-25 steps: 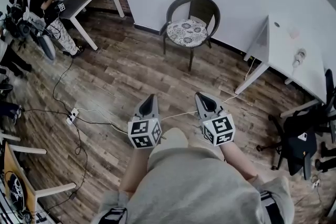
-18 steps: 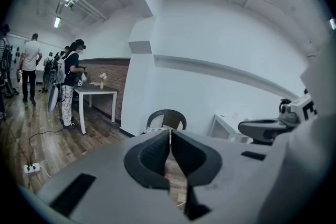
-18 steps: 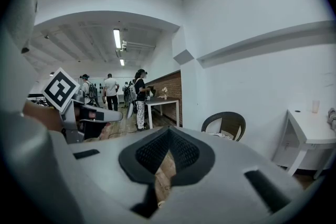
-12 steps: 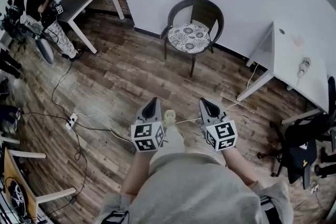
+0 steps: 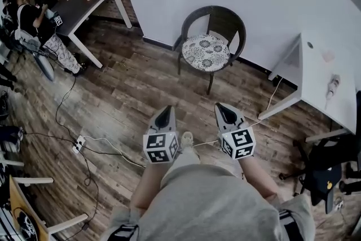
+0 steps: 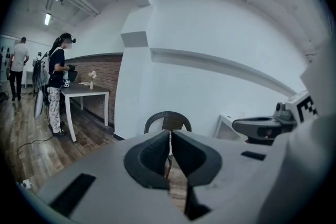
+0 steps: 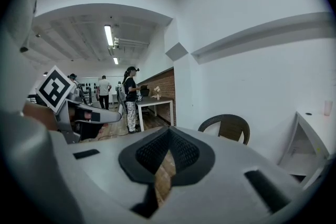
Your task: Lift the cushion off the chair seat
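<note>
The step in hand seems to be the approach. The patterned cushion (image 5: 205, 52) lies flat on the seat of the woven chair (image 5: 221, 21), and nothing touches it. Both tools are well apart from the chair, in front of it. The left gripper (image 5: 164, 114) and the right gripper (image 5: 225, 112) each have their fingers pressed together and hold nothing. Next, I judge, they must come near the chair, open the fingers and take the cushion by its front edge.
</note>
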